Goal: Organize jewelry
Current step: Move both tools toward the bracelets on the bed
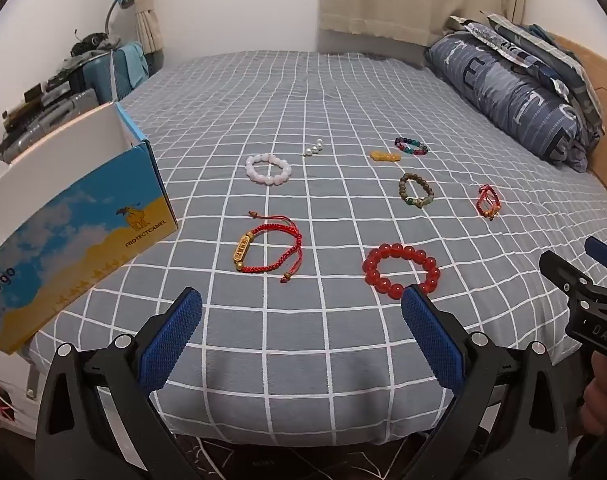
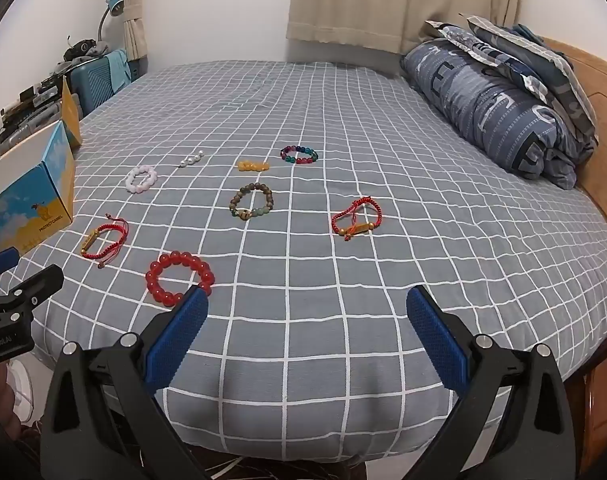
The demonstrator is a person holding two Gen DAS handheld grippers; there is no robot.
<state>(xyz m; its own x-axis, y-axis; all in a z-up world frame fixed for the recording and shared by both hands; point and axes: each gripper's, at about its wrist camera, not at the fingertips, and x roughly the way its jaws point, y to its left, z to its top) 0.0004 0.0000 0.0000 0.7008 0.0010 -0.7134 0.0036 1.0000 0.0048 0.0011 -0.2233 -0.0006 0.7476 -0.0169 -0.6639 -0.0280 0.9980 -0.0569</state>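
Observation:
Several bracelets lie on a grey checked bed [image 1: 323, 340]. A red bead bracelet [image 1: 401, 270] [image 2: 179, 278] lies nearest. A red cord bracelet with a gold tag [image 1: 269, 252] [image 2: 105, 242] lies left of it. A pink bead bracelet [image 1: 268, 169] [image 2: 141, 179], small pearls [image 1: 314, 148], a yellow piece [image 1: 384, 156], a multicolour bracelet [image 1: 411, 146], a brown bead bracelet [image 1: 416, 191] [image 2: 251, 201] and a second red cord bracelet [image 1: 488, 201] [image 2: 356, 218] lie farther off. My left gripper [image 1: 301, 300] and right gripper [image 2: 307, 300] are open and empty, above the bed's near edge.
An open blue and yellow box [image 1: 71, 232] [image 2: 31, 200] stands at the bed's left edge. A folded quilt and pillows [image 1: 515, 88] lie at the right by a wooden headboard [image 2: 599, 92]. A cluttered shelf [image 1: 47, 96] is at the far left.

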